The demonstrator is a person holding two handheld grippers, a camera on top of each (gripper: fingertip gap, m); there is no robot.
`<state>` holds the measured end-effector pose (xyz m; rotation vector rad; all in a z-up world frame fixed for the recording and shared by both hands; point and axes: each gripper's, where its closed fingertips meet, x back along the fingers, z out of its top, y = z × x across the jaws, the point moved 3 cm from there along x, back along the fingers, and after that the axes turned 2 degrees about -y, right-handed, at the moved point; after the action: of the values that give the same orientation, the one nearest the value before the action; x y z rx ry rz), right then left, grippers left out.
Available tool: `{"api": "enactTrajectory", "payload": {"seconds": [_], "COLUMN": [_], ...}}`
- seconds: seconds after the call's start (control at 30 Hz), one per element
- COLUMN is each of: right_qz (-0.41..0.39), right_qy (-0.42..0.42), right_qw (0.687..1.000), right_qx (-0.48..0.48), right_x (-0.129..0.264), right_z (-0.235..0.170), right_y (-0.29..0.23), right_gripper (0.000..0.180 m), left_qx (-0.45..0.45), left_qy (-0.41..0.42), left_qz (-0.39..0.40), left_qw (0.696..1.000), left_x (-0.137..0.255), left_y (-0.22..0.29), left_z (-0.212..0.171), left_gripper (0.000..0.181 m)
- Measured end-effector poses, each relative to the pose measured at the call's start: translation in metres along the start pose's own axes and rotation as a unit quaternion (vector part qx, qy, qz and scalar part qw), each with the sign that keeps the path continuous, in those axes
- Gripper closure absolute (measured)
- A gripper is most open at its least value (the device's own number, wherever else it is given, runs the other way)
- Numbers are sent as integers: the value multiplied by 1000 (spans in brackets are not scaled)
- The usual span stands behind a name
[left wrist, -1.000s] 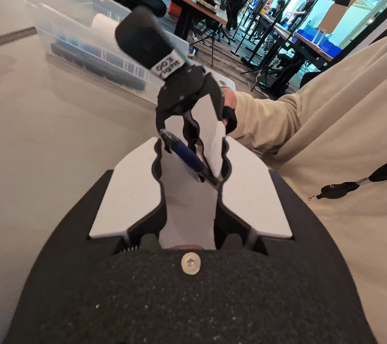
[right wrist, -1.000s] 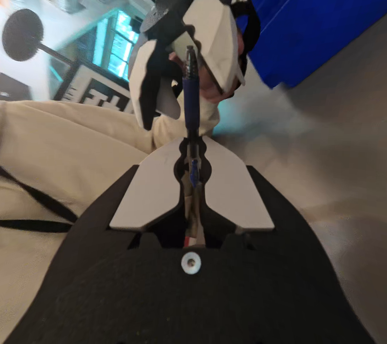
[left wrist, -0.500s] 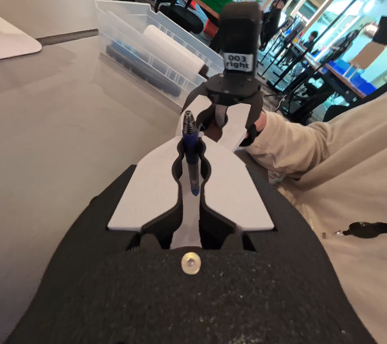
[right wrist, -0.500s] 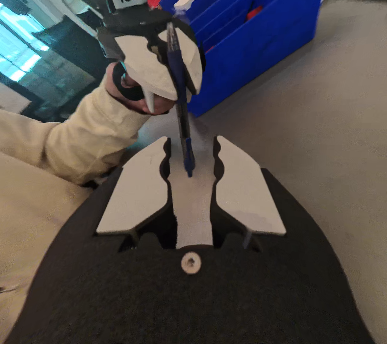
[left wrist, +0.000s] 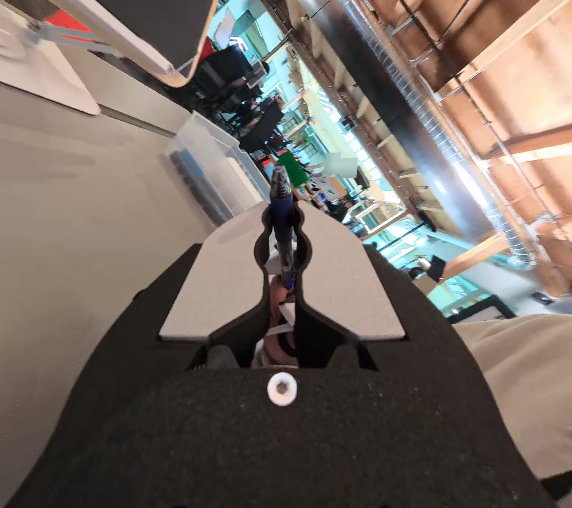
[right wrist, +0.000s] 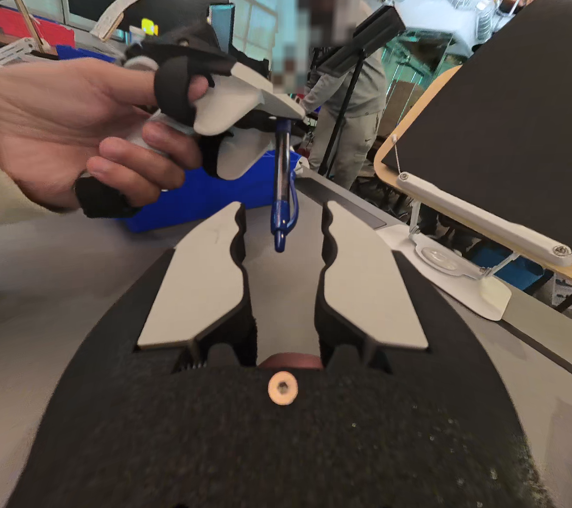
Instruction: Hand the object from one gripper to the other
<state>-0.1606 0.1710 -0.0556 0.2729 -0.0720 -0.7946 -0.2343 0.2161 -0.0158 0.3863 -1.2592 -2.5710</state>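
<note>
While my left tongs (left wrist: 282, 216) are pinching a blue pen (left wrist: 281, 224) tightly between their white fingers (left wrist: 230, 279) at the centre of the left wrist frame, the pen's tip is poking out past them toward the upper middle. Seen from my right wrist, those same left tongs (right wrist: 278, 125) are sitting at the upper left of centre, worked by my hand (right wrist: 77, 134), and the pen (right wrist: 282, 187) is hanging down from them with its clicker end lowest. My right tongs (right wrist: 282, 242) are spreading wide at the lower centre, gripping nothing; the clicker end is dangling in the gap between their fingers (right wrist: 198, 286) without touching either. A blue bin (right wrist: 198, 202) is sitting on the grey tabletop (right wrist: 62, 270) behind the pen.
</note>
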Motion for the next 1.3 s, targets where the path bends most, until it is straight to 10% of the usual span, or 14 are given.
{"api": "enactTrajectory", "payload": {"seconds": [0.4,0.57,0.77,0.9,1.07,1.3], "right_qz": [15,53,136,260,387,426], "right_qy": [-1,3,-3,-5,42,119], "right_qw": [1000,998,983,926,810,739], "right_qx": [22,-42,-126,-275,-438,-509], "right_x": [7,13,20,24,32,32], "right_z": [5,9,9,9,22,36], "right_y": [4,16,30,24,19,11], "right_gripper": [163,163,163,163,163,163], "left_qx": [20,-93,-251,-342,-287,-228], "left_qy": [-42,-83,-158,-202,-182,-129], "left_qz": [-34,34,133,99,-17,-114], "left_qw": [998,992,946,912,940,958], "left_x": [-11,-3,11,16,20,14], "left_y": [5,9,7,28,58,74], "left_z": [-13,-5,-3,-15,-15,-14], "left_gripper": [169,130,126,124,127,138]}}
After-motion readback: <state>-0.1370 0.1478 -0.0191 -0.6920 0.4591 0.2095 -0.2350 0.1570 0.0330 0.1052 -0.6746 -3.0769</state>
